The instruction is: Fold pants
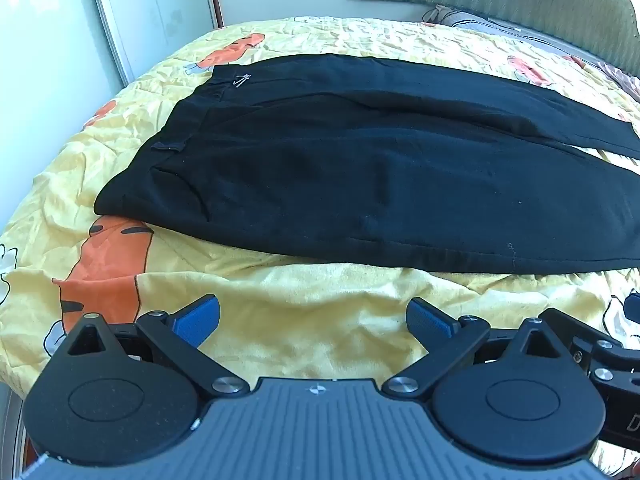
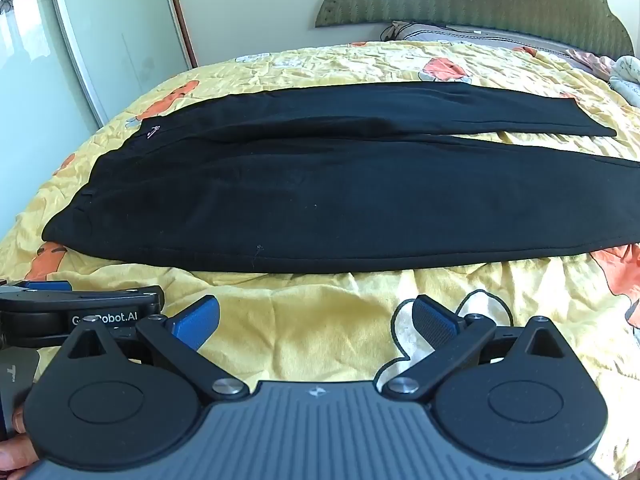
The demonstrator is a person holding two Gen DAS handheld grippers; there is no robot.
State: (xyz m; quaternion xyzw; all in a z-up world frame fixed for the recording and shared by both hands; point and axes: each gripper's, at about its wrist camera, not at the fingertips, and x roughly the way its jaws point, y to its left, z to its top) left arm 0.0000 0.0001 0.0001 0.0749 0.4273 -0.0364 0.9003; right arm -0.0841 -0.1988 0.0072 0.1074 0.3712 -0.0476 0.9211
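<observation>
Pants [image 1: 360,184] lie flat on the yellow bedspread [image 1: 304,320], waistband [image 1: 176,148] at the left, the two legs running right toward the hems [image 2: 600,132], slightly parted. Nearer than the close edge, the left gripper [image 1: 313,318] hangs with jaws spread wide and nothing between them; just to its right, the right gripper [image 2: 316,318] is equally wide and empty. No fold looks started. The first move likely calls for pinching the near leg's edge at two spots and carrying it over the far leg.
</observation>
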